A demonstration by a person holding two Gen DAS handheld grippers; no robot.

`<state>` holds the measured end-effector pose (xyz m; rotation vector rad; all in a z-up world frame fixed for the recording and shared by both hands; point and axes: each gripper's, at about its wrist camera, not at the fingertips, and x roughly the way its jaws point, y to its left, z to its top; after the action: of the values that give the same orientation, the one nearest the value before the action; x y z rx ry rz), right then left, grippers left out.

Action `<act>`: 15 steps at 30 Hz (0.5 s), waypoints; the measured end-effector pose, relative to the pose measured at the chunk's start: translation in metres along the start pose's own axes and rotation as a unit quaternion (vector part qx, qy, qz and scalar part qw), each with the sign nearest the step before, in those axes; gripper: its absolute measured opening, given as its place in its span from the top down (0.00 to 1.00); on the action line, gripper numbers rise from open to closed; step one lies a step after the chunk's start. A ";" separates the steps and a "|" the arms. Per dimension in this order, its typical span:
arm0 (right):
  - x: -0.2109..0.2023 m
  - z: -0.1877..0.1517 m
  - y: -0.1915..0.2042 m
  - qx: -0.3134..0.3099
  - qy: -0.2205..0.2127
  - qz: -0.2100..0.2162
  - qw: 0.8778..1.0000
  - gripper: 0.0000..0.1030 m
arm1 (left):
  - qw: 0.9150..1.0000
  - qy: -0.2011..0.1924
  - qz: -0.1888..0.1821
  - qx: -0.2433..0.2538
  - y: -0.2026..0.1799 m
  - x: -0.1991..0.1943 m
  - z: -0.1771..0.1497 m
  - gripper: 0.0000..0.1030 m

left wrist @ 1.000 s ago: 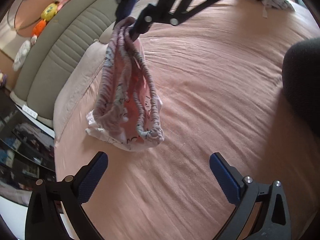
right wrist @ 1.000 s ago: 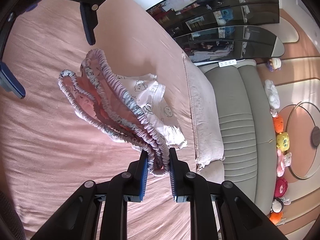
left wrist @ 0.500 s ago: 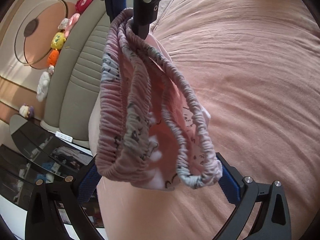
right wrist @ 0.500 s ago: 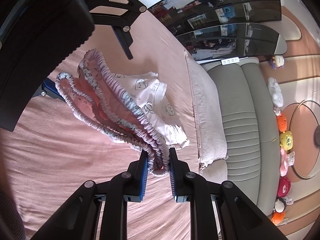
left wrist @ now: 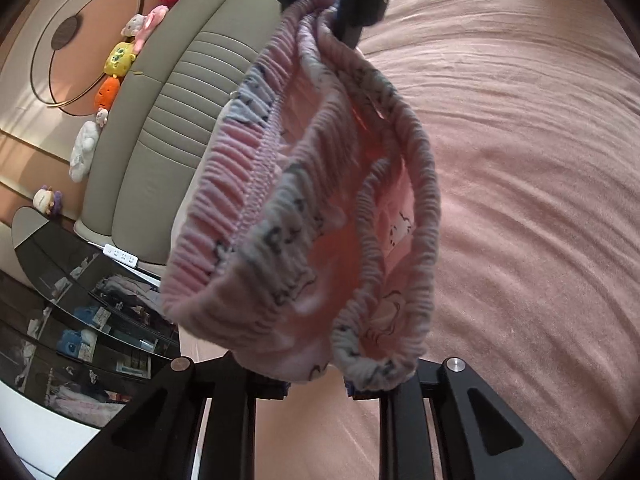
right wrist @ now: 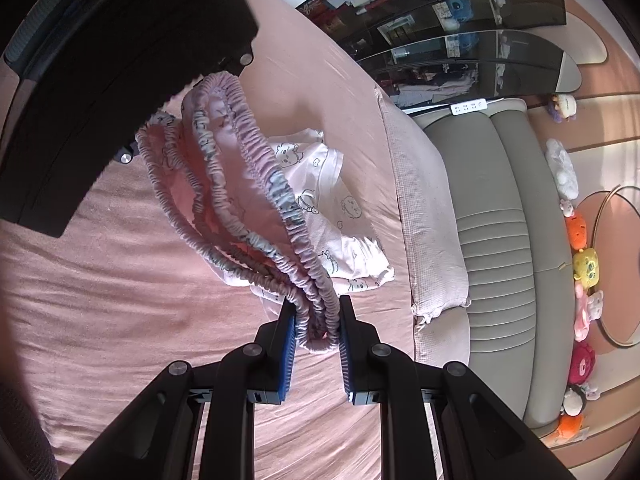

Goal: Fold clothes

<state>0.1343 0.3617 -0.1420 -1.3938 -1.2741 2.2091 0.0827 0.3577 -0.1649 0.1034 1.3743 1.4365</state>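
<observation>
A small pink garment [left wrist: 320, 200] with ruffled elastic bands and a cartoon print hangs in the air over the bed. My right gripper [right wrist: 318, 320] is shut on one bunched end of its bands; in the left wrist view that right gripper [left wrist: 360, 0] holds it from above. My left gripper [left wrist: 316, 388] has its fingers drawn in around the garment's lower edge, which covers the pads. In the right wrist view the left gripper [right wrist: 100, 80] is a large black shape hiding the far end of the garment [right wrist: 224, 184].
A white printed garment [right wrist: 332, 208] lies on the pink bed sheet [right wrist: 120, 300] beside a pink pillow [right wrist: 424, 208]. Behind stand a grey padded headboard [right wrist: 500, 240], plush toys [right wrist: 580, 264] and a dark glass cabinet [right wrist: 460, 40]. A dark rounded object [right wrist: 24, 432] sits at the lower left.
My left gripper moved up to the hanging garment and its fingers went from wide open to closed on the lower edge. The right gripper kept its hold and stayed put.
</observation>
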 end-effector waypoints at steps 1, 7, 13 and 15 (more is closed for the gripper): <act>0.001 -0.001 0.000 0.002 0.000 0.003 1.000 0.84 | 1.000 -0.006 -0.001 0.000 0.001 -0.003 0.001 0.88; 0.006 -0.007 -0.002 0.015 0.003 0.014 1.000 0.84 | 1.000 -0.019 -0.009 0.001 0.002 -0.007 0.008 0.90; 0.008 -0.011 -0.004 0.027 0.006 0.018 0.999 0.83 | 0.996 -0.010 -0.054 -0.065 0.022 -0.011 0.009 0.92; 0.008 -0.013 -0.005 0.031 0.007 0.020 0.999 0.83 | 0.993 -0.001 -0.067 -0.096 0.033 -0.008 0.009 0.92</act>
<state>0.1392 0.3764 -0.1453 -1.4207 -1.1727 2.2413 0.0720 0.3672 -0.1328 -0.1094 1.2126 1.4466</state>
